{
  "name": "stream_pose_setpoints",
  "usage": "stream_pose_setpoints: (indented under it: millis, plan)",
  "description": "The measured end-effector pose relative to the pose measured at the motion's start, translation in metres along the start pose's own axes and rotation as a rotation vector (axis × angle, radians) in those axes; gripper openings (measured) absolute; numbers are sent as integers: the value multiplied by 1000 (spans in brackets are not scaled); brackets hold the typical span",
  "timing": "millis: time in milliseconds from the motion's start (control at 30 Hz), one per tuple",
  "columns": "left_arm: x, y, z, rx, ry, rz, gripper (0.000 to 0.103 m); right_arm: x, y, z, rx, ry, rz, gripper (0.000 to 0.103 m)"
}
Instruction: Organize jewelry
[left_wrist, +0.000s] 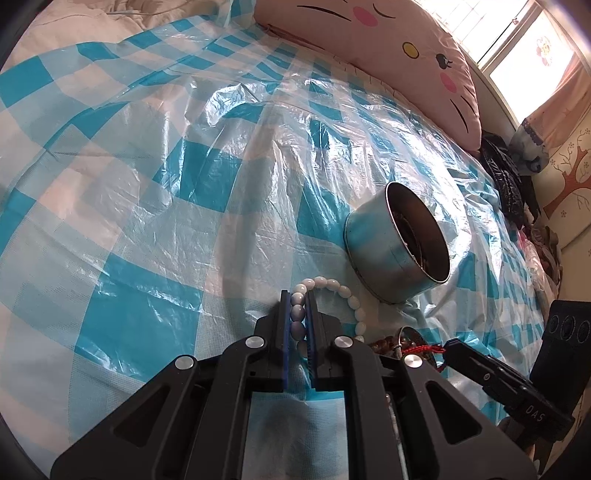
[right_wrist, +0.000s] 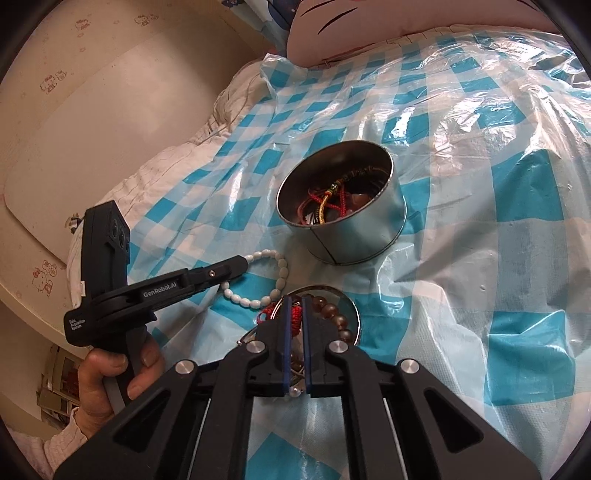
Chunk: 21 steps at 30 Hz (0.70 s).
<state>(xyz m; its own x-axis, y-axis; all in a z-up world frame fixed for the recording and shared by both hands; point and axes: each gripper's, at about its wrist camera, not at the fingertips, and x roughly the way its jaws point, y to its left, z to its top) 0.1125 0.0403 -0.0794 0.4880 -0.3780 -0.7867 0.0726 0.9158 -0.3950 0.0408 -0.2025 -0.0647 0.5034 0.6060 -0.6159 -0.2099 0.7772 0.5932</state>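
Note:
A white bead bracelet (left_wrist: 345, 295) lies on the blue checked plastic sheet (left_wrist: 147, 184). My left gripper (left_wrist: 298, 299) is shut on its near side; it also shows in the right wrist view (right_wrist: 240, 263) beside the bracelet (right_wrist: 275, 288). A round metal tin (left_wrist: 397, 243) holding cords and beads stands just beyond (right_wrist: 341, 214). My right gripper (right_wrist: 294, 301) is shut on a red knotted cord (right_wrist: 295, 317) over a shallow lid (right_wrist: 354, 314) that holds a brown bead bracelet (right_wrist: 334, 315).
A pink cat-face pillow (left_wrist: 388, 48) lies at the head of the bed. Dark clothing (left_wrist: 506, 177) is piled at the bed's right edge. A cream headboard (right_wrist: 92, 129) stands to the left.

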Motion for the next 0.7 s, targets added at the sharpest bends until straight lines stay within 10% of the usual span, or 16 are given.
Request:
stream_pose_setpoints:
  millis: [700]
  plan:
    - [-38, -29, 1, 123, -178, -57, 7, -53, -34, 9, 165, -255, 149, 6]
